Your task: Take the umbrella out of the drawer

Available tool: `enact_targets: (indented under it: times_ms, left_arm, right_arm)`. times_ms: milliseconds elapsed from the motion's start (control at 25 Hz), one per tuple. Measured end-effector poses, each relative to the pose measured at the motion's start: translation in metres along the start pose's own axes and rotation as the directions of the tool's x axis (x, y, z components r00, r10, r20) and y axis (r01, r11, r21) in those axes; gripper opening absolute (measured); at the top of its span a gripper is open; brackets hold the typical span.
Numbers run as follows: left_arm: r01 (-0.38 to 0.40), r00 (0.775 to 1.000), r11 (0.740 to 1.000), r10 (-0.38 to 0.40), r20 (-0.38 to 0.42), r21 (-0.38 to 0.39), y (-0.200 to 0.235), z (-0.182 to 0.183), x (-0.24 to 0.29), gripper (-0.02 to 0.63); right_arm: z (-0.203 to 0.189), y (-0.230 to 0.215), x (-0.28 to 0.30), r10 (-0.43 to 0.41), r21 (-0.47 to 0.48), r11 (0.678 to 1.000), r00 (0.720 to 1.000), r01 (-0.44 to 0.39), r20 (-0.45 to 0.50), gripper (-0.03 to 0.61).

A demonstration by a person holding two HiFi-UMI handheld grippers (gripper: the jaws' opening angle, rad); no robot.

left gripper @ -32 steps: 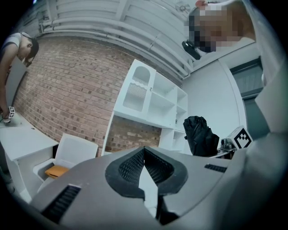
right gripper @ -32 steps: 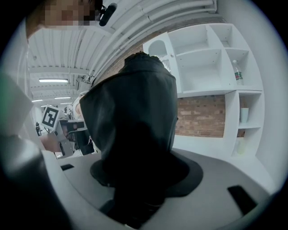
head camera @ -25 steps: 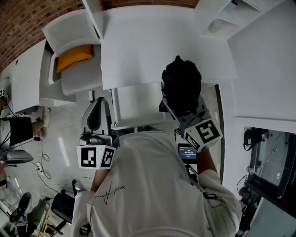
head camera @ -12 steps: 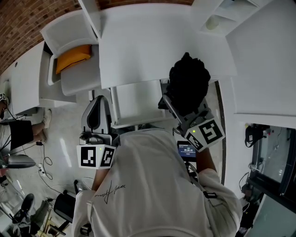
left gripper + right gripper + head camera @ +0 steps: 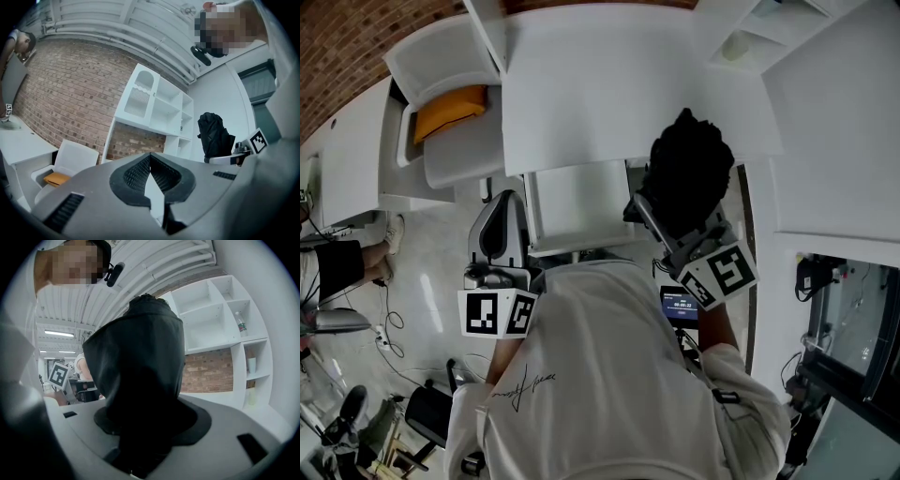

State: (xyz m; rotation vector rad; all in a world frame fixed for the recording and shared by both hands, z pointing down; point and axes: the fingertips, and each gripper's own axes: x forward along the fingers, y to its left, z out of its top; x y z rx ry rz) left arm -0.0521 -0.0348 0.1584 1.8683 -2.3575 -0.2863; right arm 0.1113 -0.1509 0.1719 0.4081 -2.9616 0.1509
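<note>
As the umbrella [image 5: 689, 173] has drifted slightly right, clear above the open drawer [image 5: 577, 208], removal looks done. Right tongs [image 5: 661, 211] clamp it, jaws wide. Left tongs [image 5: 500, 206] closed, empty, idle.

Left gripper [image 5: 501, 199]: held low at the person's left side, pointing forward and roughly level. In the left gripper view its ribbed pads [image 5: 137, 172] meet at the tips, with nothing between them. Its marker cube [image 5: 495, 313] sits close against the torso.

Right gripper [image 5: 661, 223]: raised in front of the right shoulder, angled forward and toward the left. In the right gripper view its jaws stand wide, clamped on the umbrella [image 5: 689, 173], which fills the gap between them. Its marker cube [image 5: 722, 273] faces up.

Right arm [image 5: 733, 367]: bent, white sleeve visible behind the gripper. Left arm: hidden beneath the torso.
</note>
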Motion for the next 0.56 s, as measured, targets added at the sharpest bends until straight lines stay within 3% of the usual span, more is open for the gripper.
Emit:
enact_targets:
  times_ms: [560]
  left_arm:
    - [-0.011, 1.000, 1.000, 0.011, 0.004, 0.001, 0.0019, -0.0006, -0.0055, 0.015]
  right_arm:
    - [0.0038, -0.0023, -0.0012, -0.029, 0.012, 1.000, 0.999, 0.029, 0.018, 0.235]
